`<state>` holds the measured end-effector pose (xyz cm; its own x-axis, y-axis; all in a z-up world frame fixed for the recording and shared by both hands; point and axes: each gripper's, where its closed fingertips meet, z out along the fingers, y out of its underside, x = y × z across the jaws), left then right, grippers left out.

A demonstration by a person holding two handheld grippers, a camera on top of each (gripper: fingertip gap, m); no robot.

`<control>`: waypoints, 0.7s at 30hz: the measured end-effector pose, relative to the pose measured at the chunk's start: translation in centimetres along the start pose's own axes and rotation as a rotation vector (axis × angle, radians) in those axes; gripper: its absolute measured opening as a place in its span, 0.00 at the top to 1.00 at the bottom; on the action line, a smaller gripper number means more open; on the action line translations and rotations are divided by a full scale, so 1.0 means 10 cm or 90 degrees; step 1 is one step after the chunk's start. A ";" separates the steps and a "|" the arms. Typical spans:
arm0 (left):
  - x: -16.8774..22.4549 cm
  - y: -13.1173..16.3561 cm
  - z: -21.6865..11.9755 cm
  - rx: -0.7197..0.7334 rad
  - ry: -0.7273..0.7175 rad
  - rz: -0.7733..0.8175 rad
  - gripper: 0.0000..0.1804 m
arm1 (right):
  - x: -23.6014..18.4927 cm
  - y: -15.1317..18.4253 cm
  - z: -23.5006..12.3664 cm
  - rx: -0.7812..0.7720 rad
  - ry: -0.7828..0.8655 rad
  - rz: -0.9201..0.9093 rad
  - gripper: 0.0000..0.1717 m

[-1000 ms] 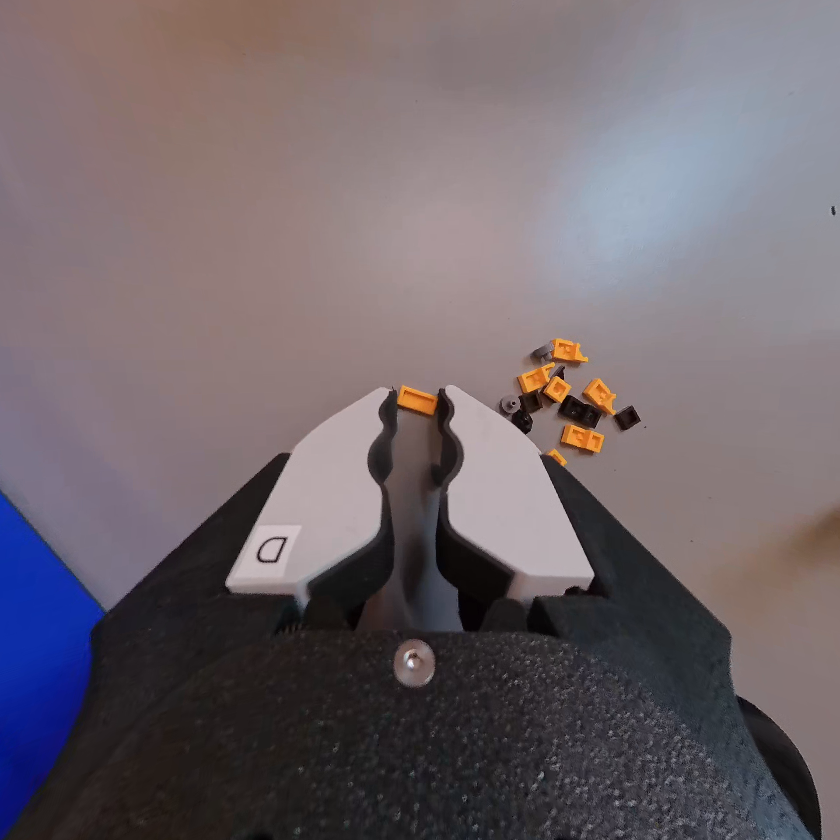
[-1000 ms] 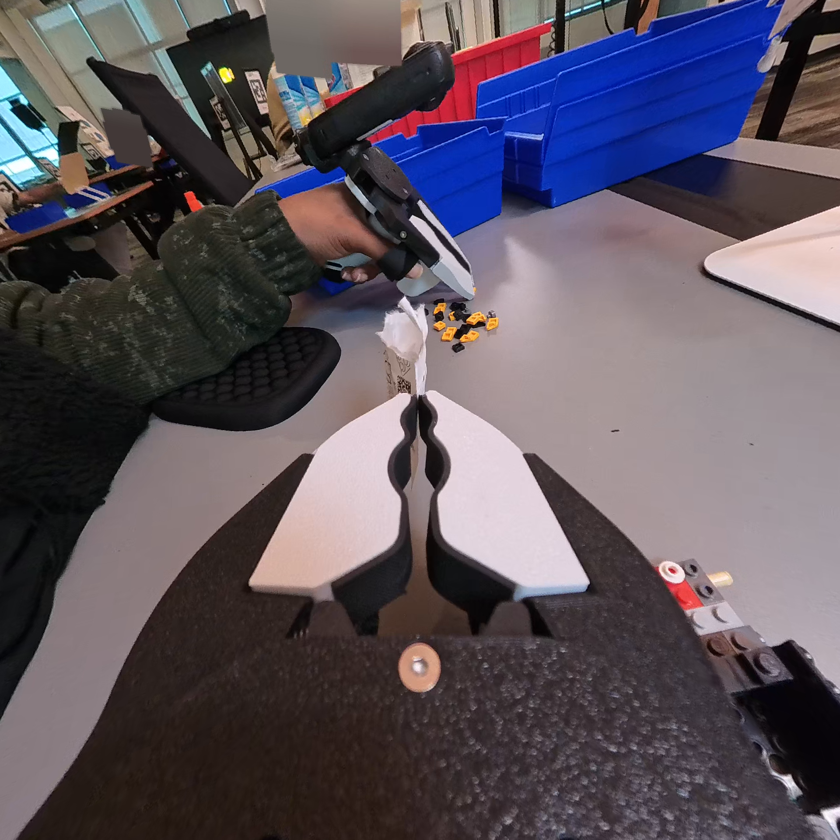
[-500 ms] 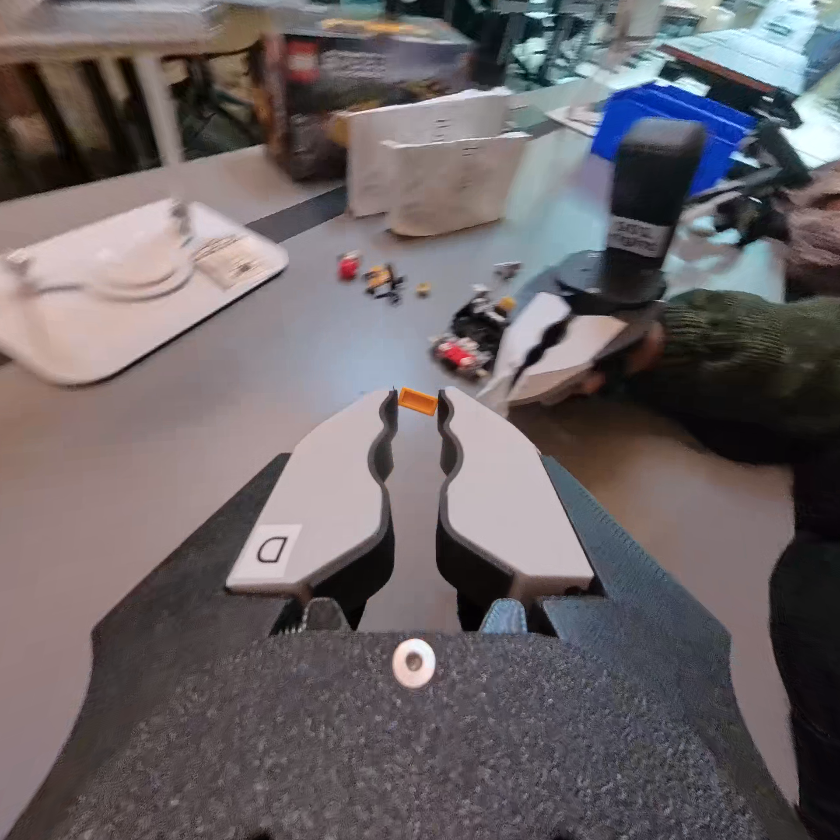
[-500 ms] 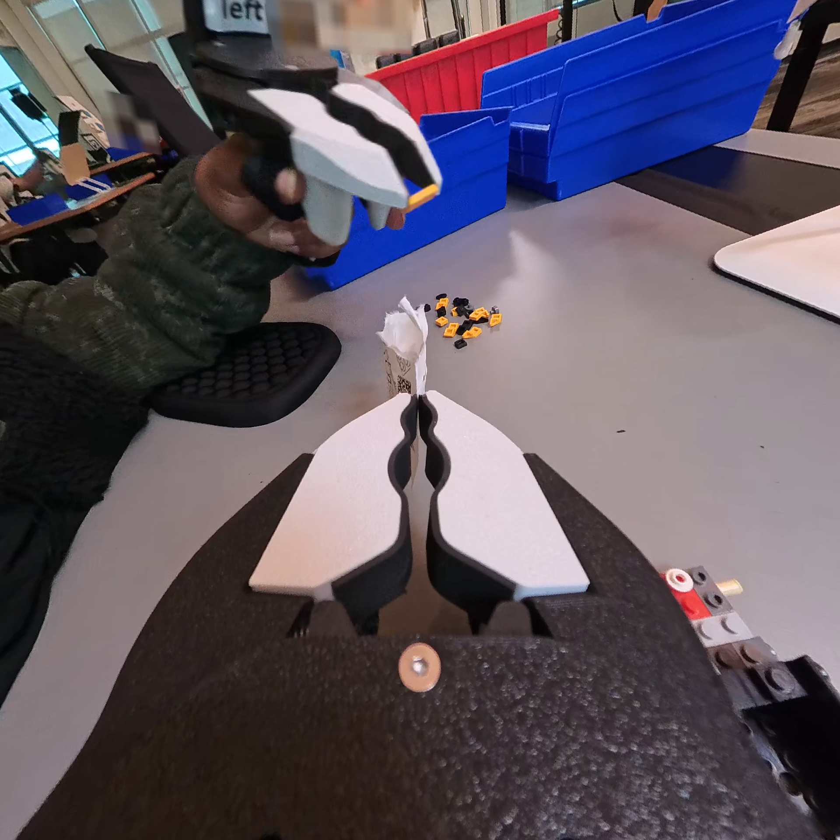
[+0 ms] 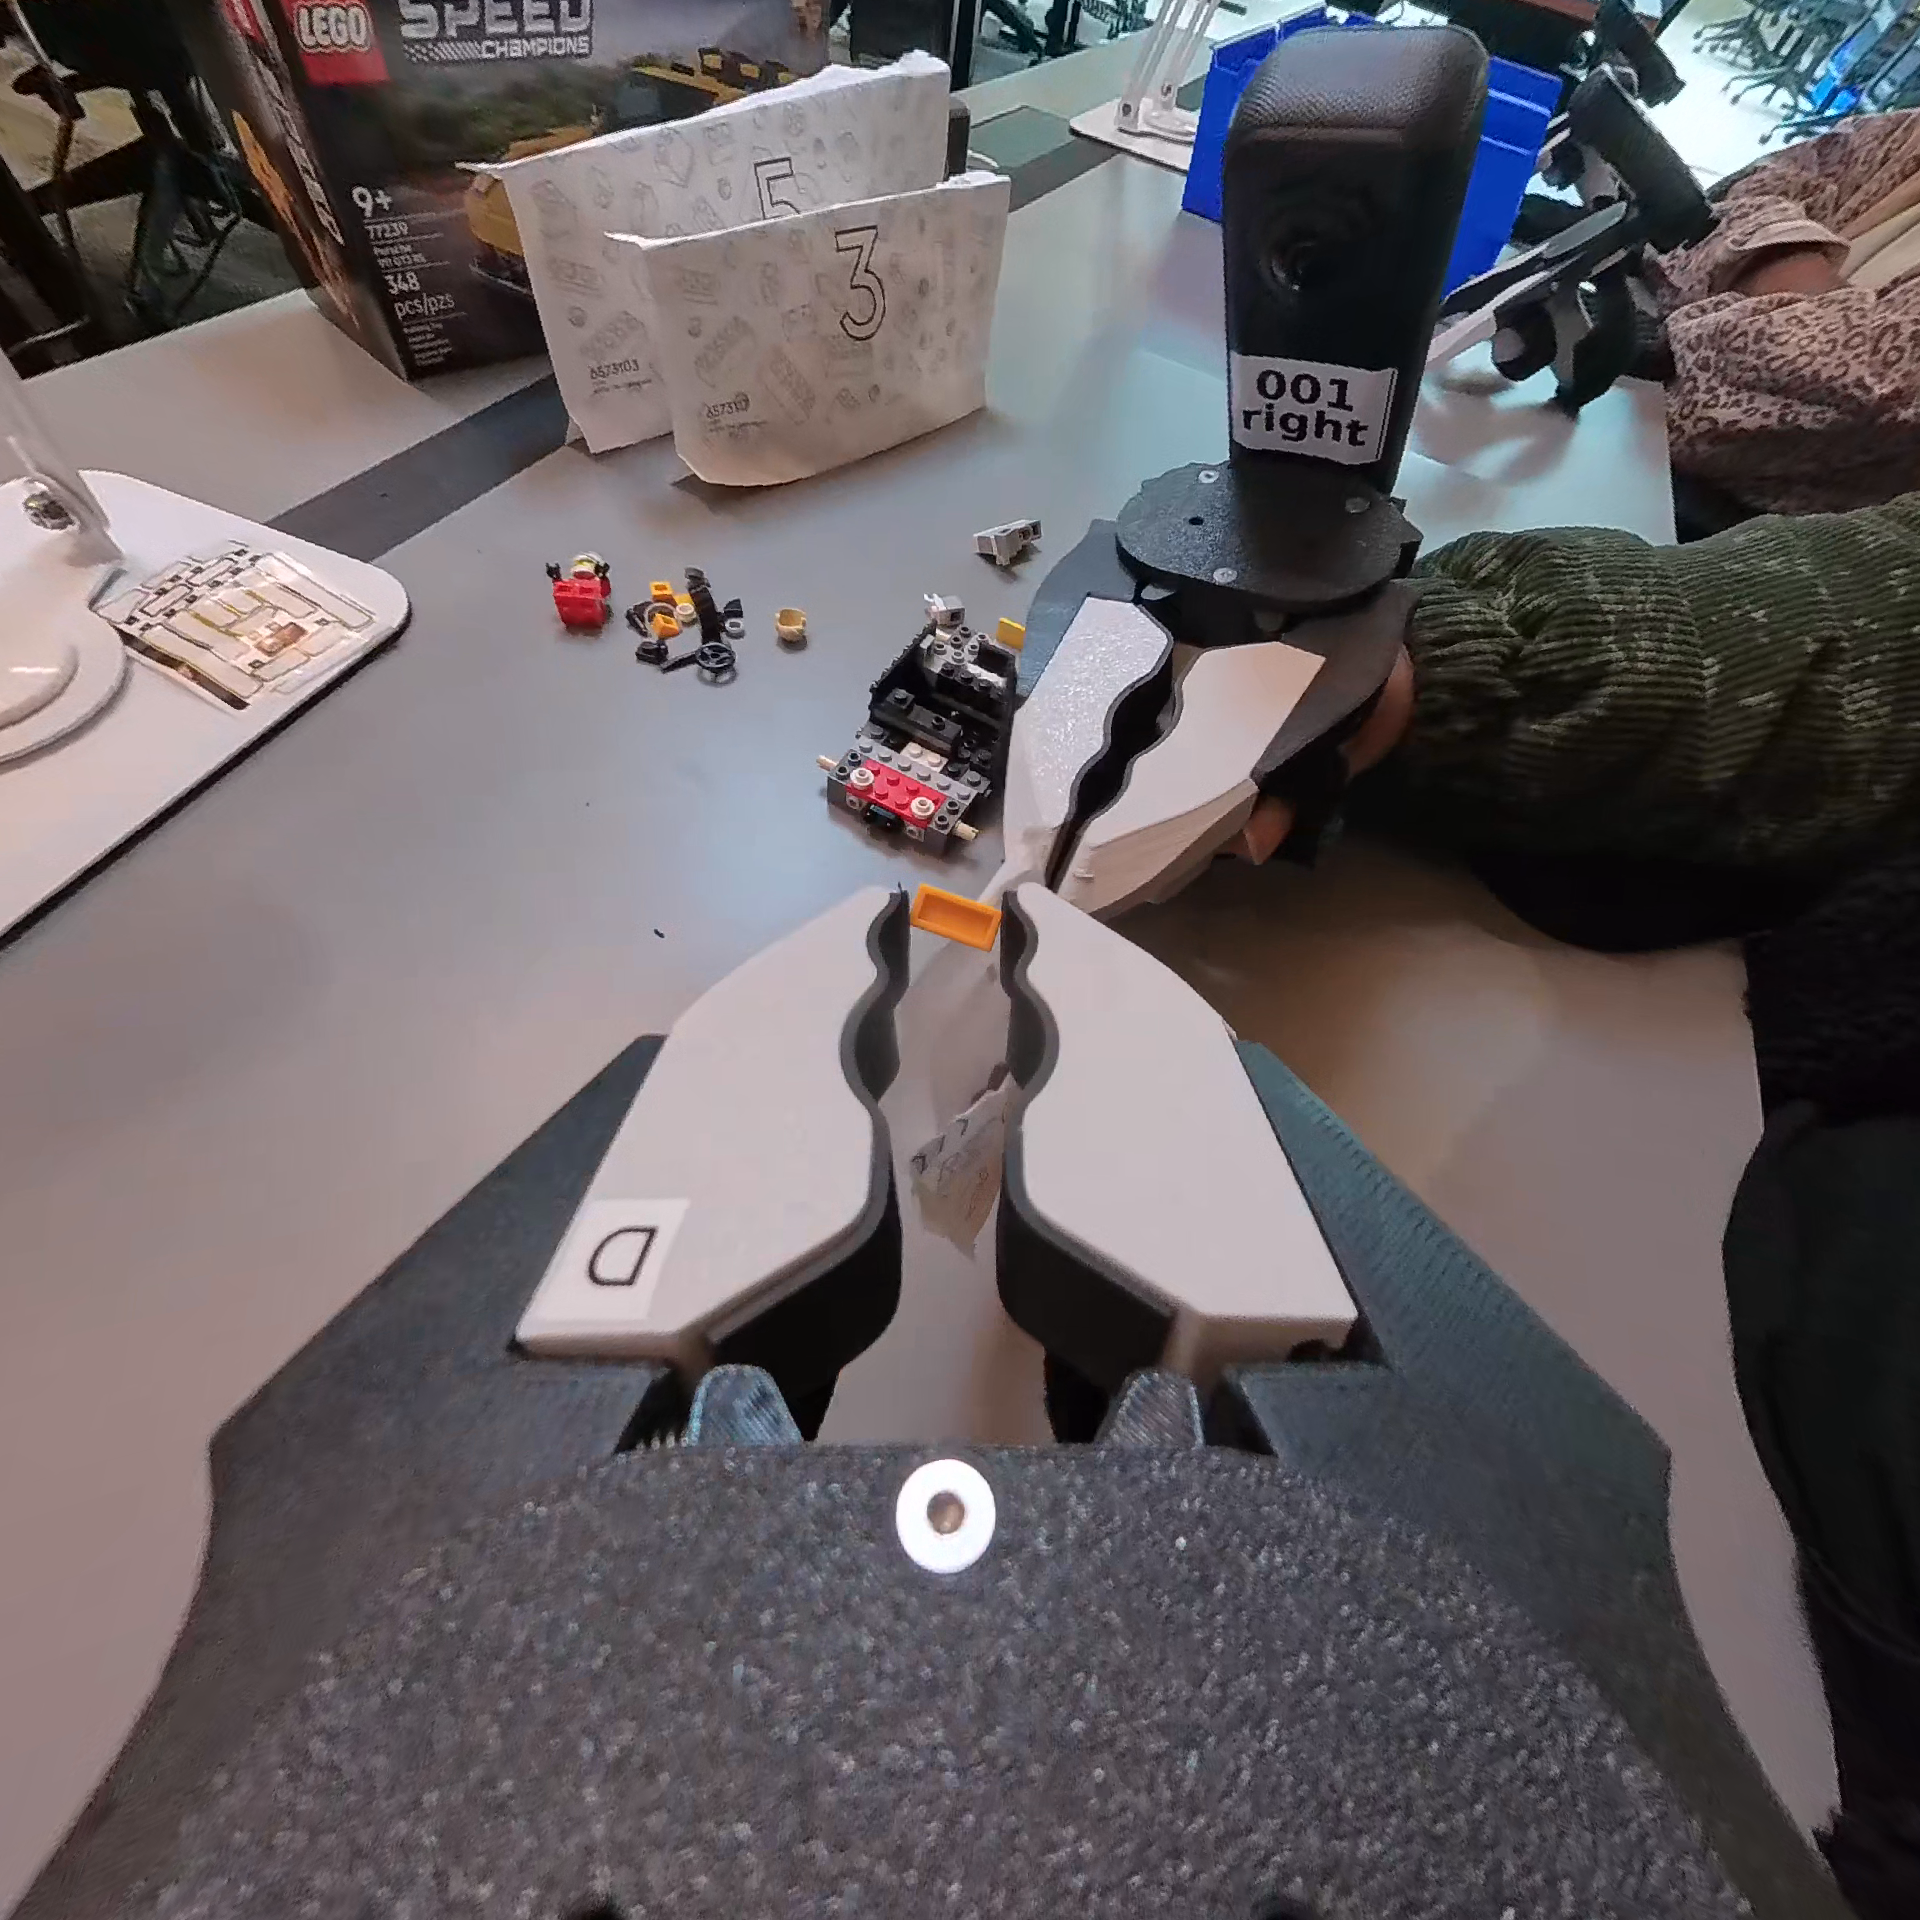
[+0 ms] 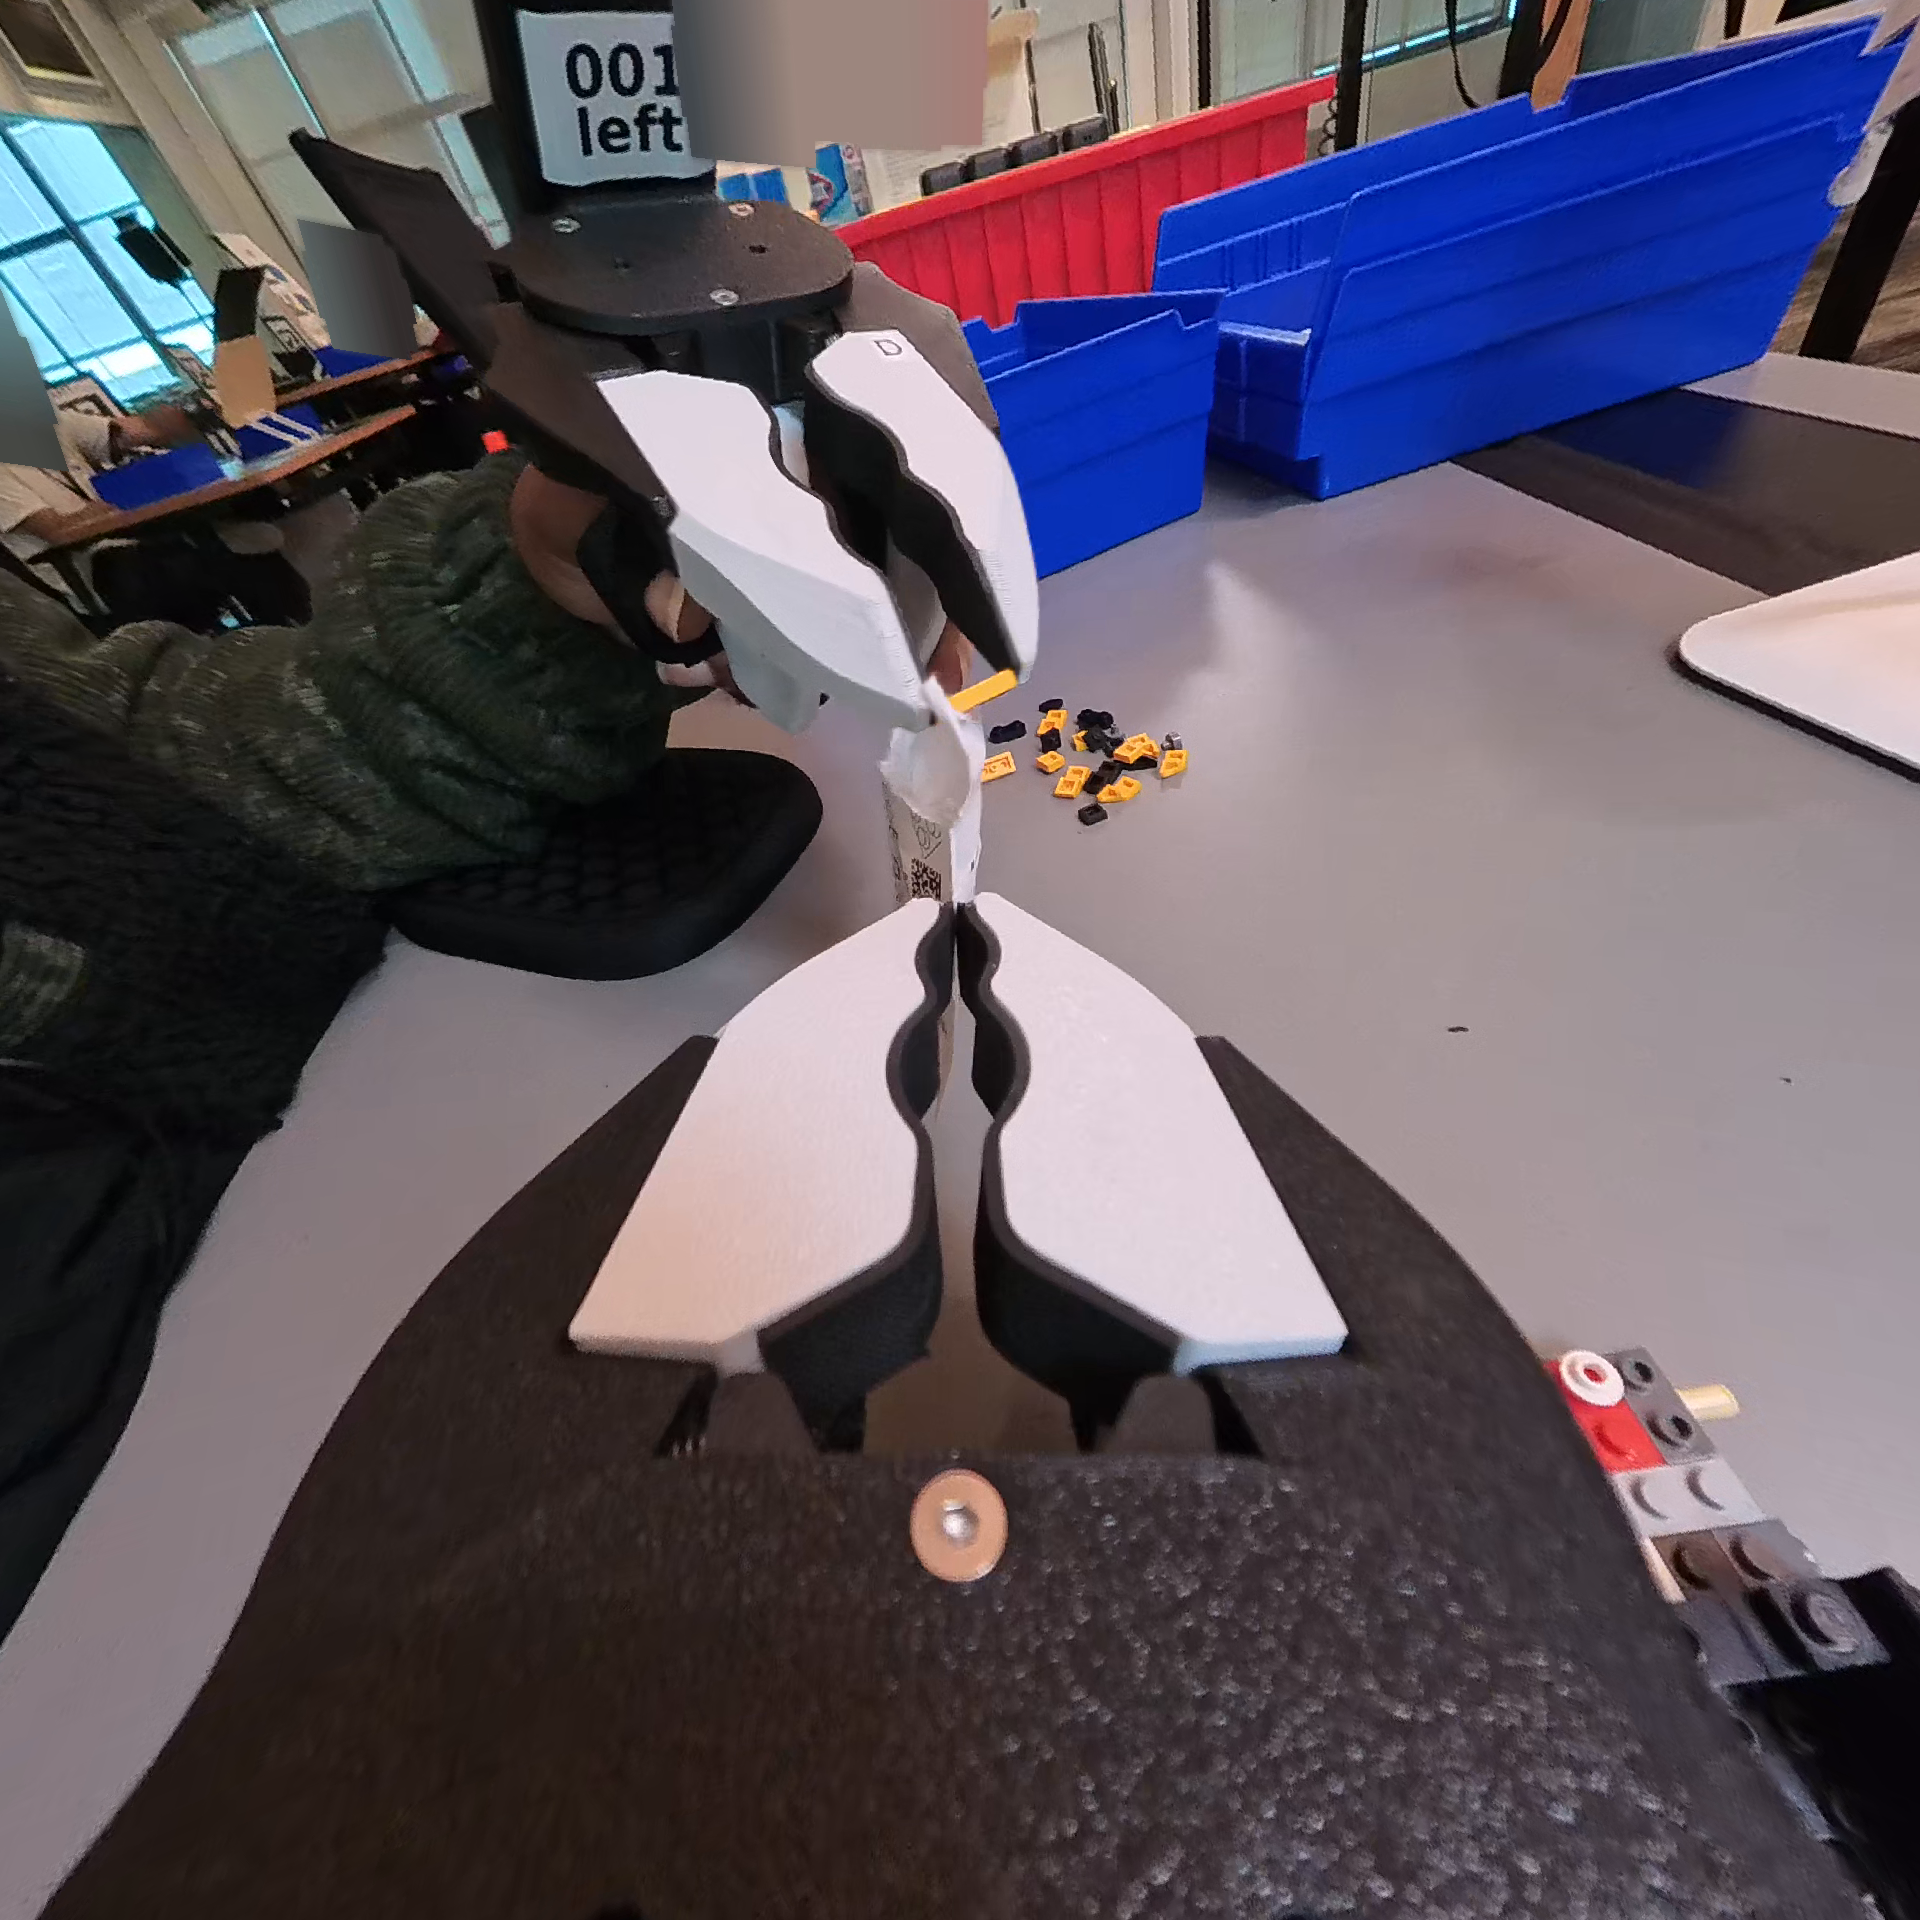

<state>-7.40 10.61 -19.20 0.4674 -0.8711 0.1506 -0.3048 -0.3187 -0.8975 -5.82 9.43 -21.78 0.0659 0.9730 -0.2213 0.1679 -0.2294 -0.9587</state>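
Pinching an orange brick [image 5: 954,920] at its tips, the left gripper [image 5: 954,914] hangs over a torn paper bag [image 6: 935,790] clamped upright by the right gripper [image 6: 956,909]; the bag's contents are hidden.

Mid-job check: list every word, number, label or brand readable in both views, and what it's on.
I won't copy writing; it stands on:
Dark carton, back left: legible.
Two white paper bags: large, legible.
White label, right claw's camera post: legible.
White sticker, left claw's finger: legible.
White tag, left claw's post: legible.
Torn bag in right claw: blurred.
Sticker sheet on white tray: too small.
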 end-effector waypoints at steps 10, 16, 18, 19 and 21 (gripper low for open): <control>-0.02 0.05 -0.06 0.012 0.031 0.001 0.91 | -0.04 -0.01 0.00 0.011 -0.016 -0.004 1.00; 0.10 0.01 -0.07 0.018 0.046 0.048 0.91 | -0.01 -0.01 -0.01 0.011 -0.009 0.001 1.00; 0.09 0.06 -0.05 0.001 0.039 0.054 0.91 | -0.02 -0.01 -0.01 0.012 -0.009 0.001 1.00; 0.09 0.08 -0.04 -0.008 0.040 0.057 0.91 | -0.02 -0.02 -0.01 0.014 -0.009 0.001 1.00; 0.09 0.11 -0.02 -0.016 0.042 0.062 0.90 | -0.01 -0.03 -0.02 0.015 -0.007 0.001 1.00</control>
<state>-7.47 9.36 -19.96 0.3794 -0.9208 0.0907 -0.3667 -0.2396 -0.8990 -5.66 9.35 -21.47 0.0552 0.9727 -0.2253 0.1440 -0.2311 -0.9622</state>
